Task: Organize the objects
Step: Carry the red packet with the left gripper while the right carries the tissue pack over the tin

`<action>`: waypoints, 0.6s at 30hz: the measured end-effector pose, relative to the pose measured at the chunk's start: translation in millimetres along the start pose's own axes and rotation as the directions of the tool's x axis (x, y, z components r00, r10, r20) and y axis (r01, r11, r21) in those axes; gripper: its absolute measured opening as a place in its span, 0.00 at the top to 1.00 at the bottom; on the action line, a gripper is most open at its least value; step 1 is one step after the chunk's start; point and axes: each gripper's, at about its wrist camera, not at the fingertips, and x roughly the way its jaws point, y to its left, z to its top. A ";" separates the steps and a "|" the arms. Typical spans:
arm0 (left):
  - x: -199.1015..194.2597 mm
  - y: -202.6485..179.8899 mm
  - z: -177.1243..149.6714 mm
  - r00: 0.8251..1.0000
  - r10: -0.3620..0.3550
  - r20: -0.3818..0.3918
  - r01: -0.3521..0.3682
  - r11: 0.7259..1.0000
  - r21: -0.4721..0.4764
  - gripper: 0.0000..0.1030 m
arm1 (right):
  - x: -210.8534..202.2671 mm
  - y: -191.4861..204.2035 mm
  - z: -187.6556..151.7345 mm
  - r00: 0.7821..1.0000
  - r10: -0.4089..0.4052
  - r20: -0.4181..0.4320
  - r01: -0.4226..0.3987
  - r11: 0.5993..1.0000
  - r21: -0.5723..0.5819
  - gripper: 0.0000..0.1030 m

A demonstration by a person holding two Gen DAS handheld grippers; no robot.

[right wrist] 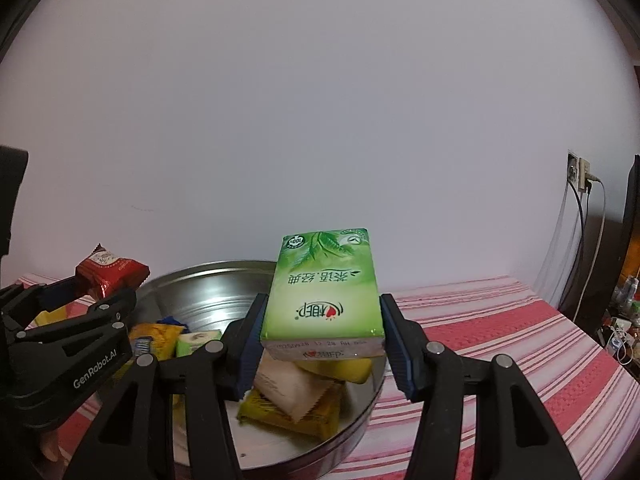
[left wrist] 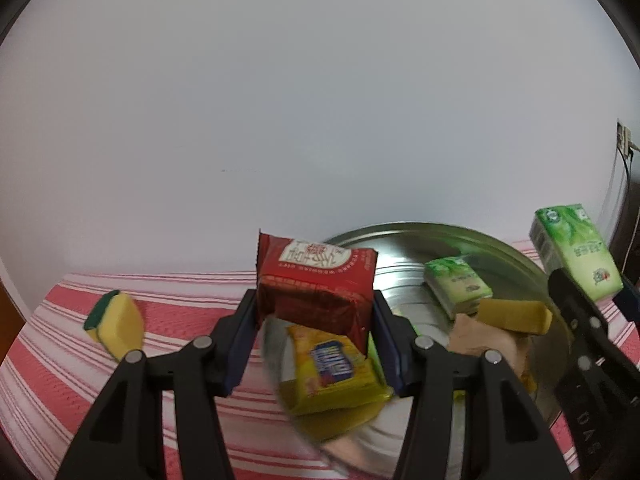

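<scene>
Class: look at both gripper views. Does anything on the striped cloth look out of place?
Yes: the yellow-and-green sponge lies alone on the striped cloth, outside the metal tray where the other items are gathered. It also rests tilted on its edge.

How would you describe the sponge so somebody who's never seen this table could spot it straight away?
Start at the round metal tray on the red and white striped cloth. Look left of it, past the red packet, to the bare cloth. The sponge lies there alone: yellow with a dark green scouring layer, outside the tray.
</scene>
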 end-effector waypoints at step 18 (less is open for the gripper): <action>33.5 -24.4 -2.0 0.993 0.000 -0.119 0.005 0.999 0.041 0.49 | -4.6 14.9 0.5 0.995 -0.012 -0.096 0.010 1.000 -0.026 0.45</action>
